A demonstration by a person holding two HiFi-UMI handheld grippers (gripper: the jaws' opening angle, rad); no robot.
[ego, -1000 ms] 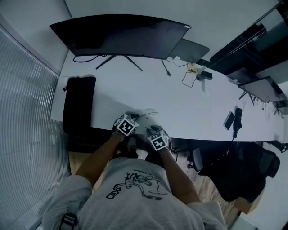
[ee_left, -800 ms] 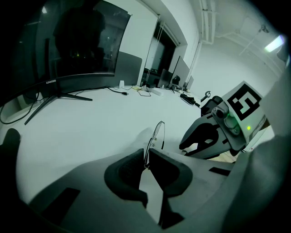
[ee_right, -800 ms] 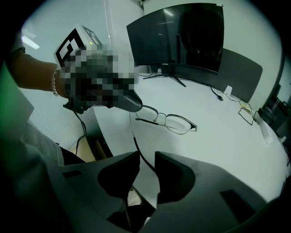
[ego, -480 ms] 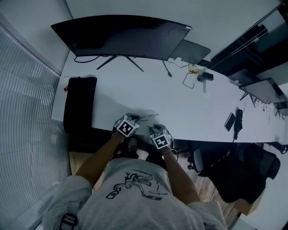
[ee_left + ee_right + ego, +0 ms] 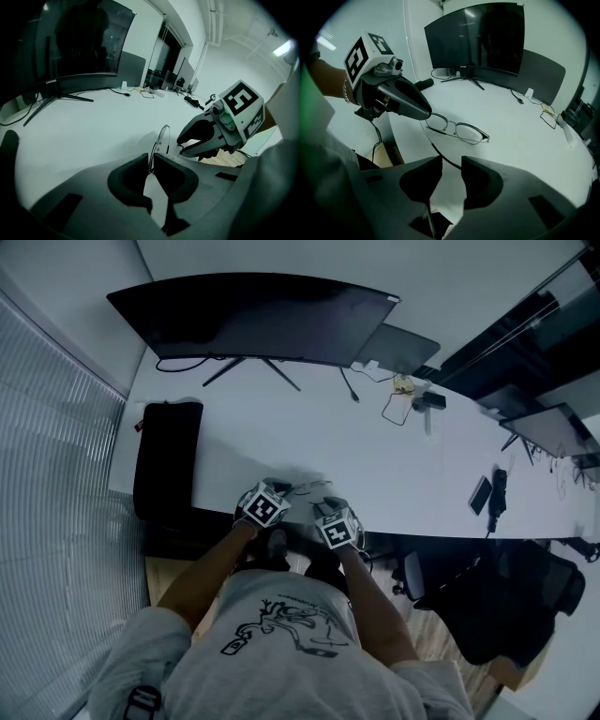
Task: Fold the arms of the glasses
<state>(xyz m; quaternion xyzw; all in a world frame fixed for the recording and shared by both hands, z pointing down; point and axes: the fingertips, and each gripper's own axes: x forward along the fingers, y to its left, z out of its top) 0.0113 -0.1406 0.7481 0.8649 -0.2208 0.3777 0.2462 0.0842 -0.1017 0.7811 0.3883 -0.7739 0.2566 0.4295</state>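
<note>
Now L gripper (image 5: 151,164) fingers clamp glasses (image 5: 461,131); R gripper (image 5: 451,171) fingers opening, temple arm (image 5: 443,157) btwn them.

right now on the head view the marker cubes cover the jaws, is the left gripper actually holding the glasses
observer: yes, in its own view the left gripper has its jaws closed on the glasses at one end of the frame.
operator: and the right one
observer: the right gripper has its jaws apart and opening; one arm of the glasses runs across the gap, unpinched.
operator: is that arm folded
observer: no, it sticks out from the frame toward the right gripper.
</note>
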